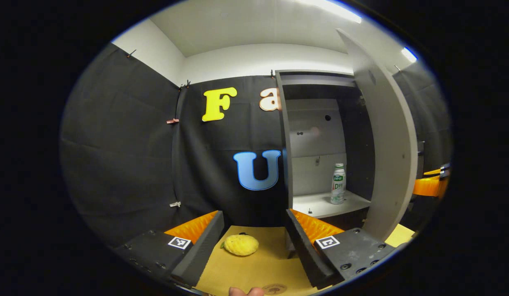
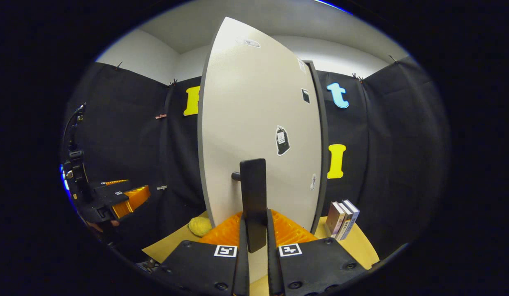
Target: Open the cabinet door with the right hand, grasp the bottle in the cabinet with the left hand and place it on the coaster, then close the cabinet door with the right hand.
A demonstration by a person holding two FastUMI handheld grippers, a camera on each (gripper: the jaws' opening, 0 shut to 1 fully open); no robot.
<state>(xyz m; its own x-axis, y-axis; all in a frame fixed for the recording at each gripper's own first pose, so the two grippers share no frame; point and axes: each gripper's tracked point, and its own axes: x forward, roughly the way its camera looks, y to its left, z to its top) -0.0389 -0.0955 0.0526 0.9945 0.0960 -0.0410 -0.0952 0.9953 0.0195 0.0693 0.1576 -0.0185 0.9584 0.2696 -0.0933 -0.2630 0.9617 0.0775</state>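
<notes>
I hold the cabinet door open so my other hand can reach the bottle.

My right hand-held gripper is squeezed shut on the door handle. My left hand-held gripper waits wide open with nothing in it. The bottle stands on the cabinet shelf. The coaster is cut off at the bottom of the desk, so I can hardly make it out.

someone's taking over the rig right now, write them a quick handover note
Right claw: shut on the door handle, door swung open.
Left claw: open, empty, facing the cabinet from over the table.
Bottle: upright on the cabinet shelf, untouched.
Coaster: on the table near the left claw, bare.
Done: door opened.
Left: grasp bottle, set it on the coaster, close the door.
</notes>
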